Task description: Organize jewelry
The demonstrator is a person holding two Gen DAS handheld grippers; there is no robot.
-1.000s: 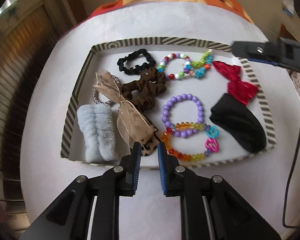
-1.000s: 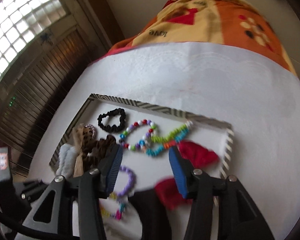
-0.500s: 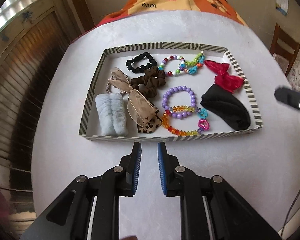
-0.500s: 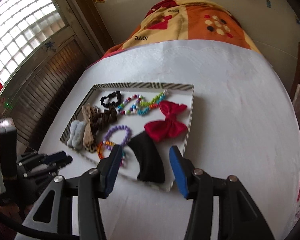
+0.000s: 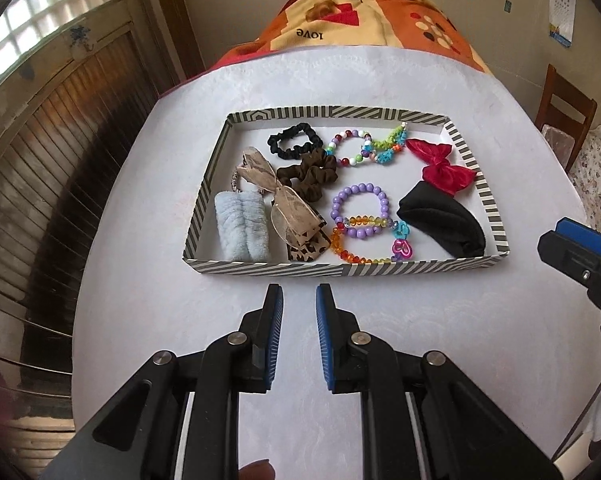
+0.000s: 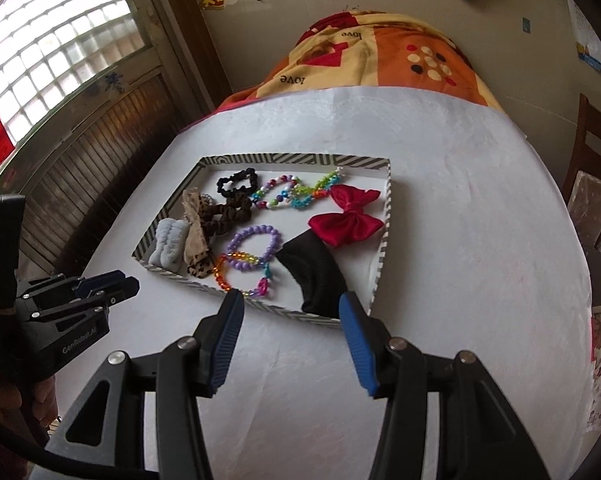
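Left wrist view: tray (image 5: 496, 216) holds 4 bracelets, 2 bows.

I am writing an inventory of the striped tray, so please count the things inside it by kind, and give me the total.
Inside the striped tray:
Beaded bracelets: 4 (multicolour, green-turquoise, purple, orange-rainbow)
Scrunchies: 3 (black, brown, pale blue fluffy)
Bows: 2 (red, beige sheer)
Black fabric piece: 1
Total: 10

Both grippers (image 5: 299, 300) (image 6: 290, 308) drawn back off tray (image 5: 340, 269)
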